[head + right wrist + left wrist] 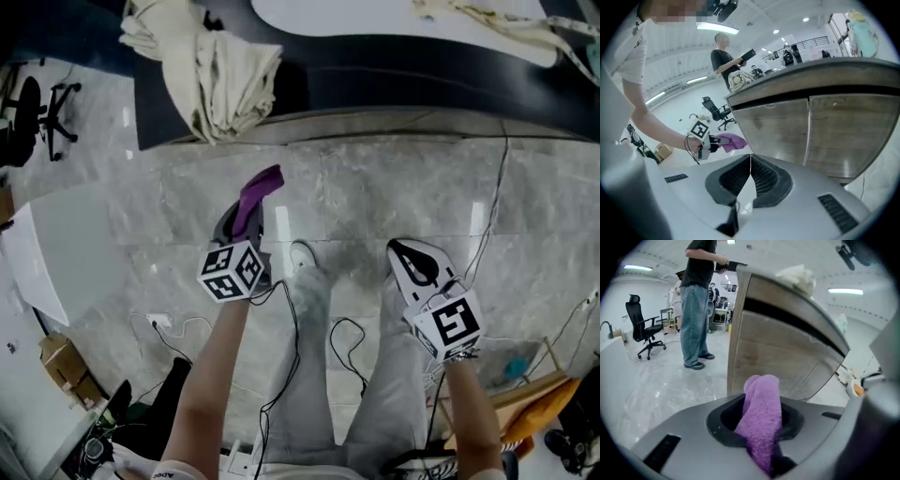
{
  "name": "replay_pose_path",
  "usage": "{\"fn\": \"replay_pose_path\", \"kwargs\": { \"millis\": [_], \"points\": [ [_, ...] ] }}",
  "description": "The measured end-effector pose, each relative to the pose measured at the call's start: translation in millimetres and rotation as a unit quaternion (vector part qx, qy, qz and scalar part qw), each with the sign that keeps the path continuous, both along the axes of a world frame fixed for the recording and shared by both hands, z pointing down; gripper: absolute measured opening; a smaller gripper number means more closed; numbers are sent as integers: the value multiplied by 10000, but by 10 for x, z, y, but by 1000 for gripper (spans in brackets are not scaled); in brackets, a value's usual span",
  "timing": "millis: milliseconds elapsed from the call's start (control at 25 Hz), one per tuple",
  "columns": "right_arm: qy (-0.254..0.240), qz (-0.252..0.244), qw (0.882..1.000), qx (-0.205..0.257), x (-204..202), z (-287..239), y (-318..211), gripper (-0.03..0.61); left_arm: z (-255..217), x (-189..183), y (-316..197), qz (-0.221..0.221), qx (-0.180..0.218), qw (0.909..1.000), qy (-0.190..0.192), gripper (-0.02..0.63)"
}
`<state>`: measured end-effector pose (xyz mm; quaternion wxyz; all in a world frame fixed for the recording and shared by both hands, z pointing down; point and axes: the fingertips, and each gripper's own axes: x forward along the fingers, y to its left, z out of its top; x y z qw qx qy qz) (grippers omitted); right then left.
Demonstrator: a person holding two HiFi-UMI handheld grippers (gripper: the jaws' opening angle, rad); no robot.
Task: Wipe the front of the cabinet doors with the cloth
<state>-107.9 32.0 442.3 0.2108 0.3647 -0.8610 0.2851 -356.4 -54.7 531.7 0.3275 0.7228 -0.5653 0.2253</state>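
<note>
At the far left an office chair (642, 329) stands on the marble floor (375, 187). A bystander in jeans (696, 310) stands beside the cabinet's end. The left gripper (244, 217) has its jaws clamped on a purple terry cloth (761, 416), which sticks up out of them toward the cabinet doors (783, 357). The cloth seems to hang just short of the wood-grain front, near its left corner, though the wide-angle view makes contact hard to judge. A crumpled beige fabric bundle (211, 70) lies on the cabinet's dark top surface (375, 75). To the right, the right gripper (419, 262) points at the doors with its jaws together and nothing between them.
</note>
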Motion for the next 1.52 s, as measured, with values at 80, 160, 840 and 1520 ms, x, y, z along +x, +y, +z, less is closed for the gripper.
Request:
{"fn": "replay_pose_path", "kwargs": {
  "millis": [80,160,840,1520],
  "points": [
    [3,44,10000,75,117,-252,-26,26,-449,174,98,55,317,9990,312,89],
    [-96,178,9998,40,228,-566,14,26,-940,334,220,125,564,9968,558,89],
    [-370,467,9852,1609,422,-3878,395,26,-4703,803,723,986,2485,9526,1454,89],
    [-421,709,9663,2438,277,-4971,612,26,-6050,908,1107,1588,3471,9176,1115,91]
  ]
}}
